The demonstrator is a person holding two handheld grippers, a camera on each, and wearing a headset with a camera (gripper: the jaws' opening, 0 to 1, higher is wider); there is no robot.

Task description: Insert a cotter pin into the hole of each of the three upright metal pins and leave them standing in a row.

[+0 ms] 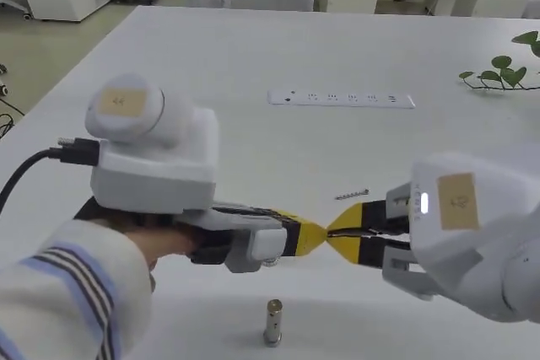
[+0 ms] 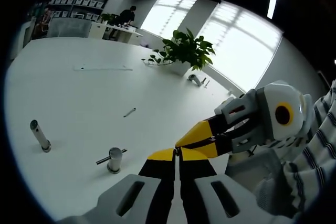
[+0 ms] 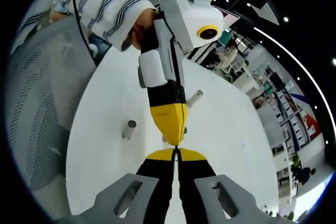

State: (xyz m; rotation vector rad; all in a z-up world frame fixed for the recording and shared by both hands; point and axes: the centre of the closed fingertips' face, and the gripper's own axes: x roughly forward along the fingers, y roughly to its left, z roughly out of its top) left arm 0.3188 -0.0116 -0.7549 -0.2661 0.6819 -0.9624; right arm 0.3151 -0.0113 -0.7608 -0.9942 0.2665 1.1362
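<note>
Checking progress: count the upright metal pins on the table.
2. One metal pin stands at the left of the left gripper view; another, a cotter pin through it, nearer the jaws. A third may be hidden.

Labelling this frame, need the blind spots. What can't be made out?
1. Head view: whether anything is pinched where left gripper and right gripper meet; yellow tips cover it, too small in both gripper views.
2. Right gripper view: whether the metal pin or the second metal pin has its hole filled; too small, blurred.
3. Head view: the table beneath both grippers, hidden by their bodies.
</note>
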